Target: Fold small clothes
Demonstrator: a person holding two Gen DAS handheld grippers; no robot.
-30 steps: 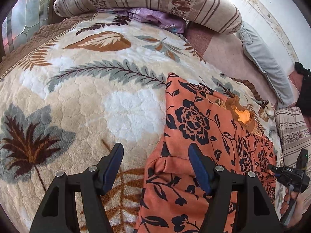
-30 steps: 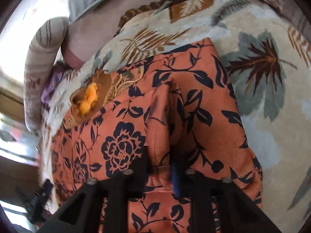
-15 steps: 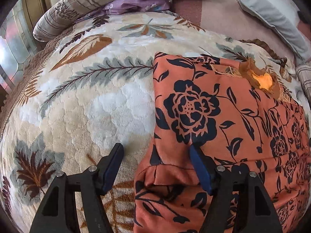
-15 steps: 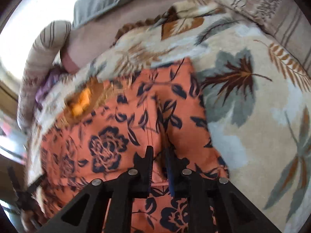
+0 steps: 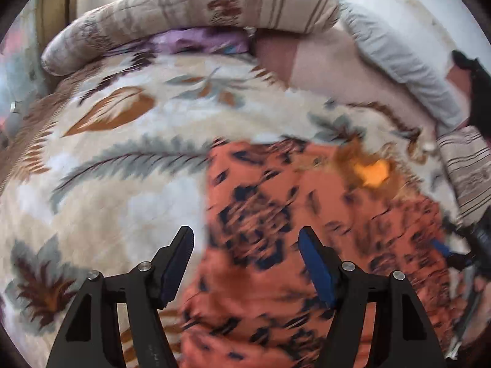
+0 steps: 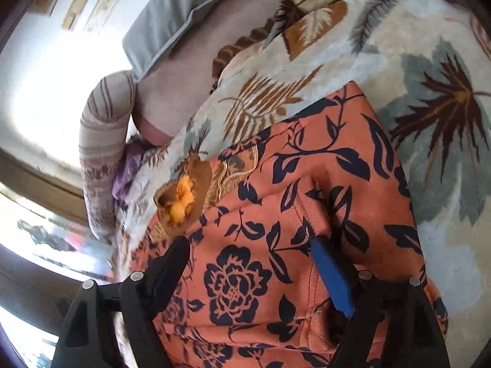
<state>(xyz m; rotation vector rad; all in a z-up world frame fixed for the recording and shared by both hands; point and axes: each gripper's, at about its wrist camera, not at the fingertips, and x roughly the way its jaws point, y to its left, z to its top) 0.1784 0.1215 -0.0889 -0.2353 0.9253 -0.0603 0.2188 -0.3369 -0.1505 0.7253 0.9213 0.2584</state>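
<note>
Left wrist view: orange floral garment [image 5: 276, 230] lies flat on the leaf-patterned bed blanket [image 5: 92, 199], spread for folding. Left gripper [image 5: 245, 263] fingers released, straddling its edge. Right gripper [image 6: 251, 263] fingers likewise released, poised above a raised fold.

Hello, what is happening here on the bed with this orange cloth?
A person holding a gripper in each hand is folding an orange garment with dark flowers on a leaf-patterned blanket. The sleeve nearest the right gripper is already laid over the body of the garment. Both grippers are open and grip nothing. The left gripper hovers over the garment's edge; its view is blurred.
</note>
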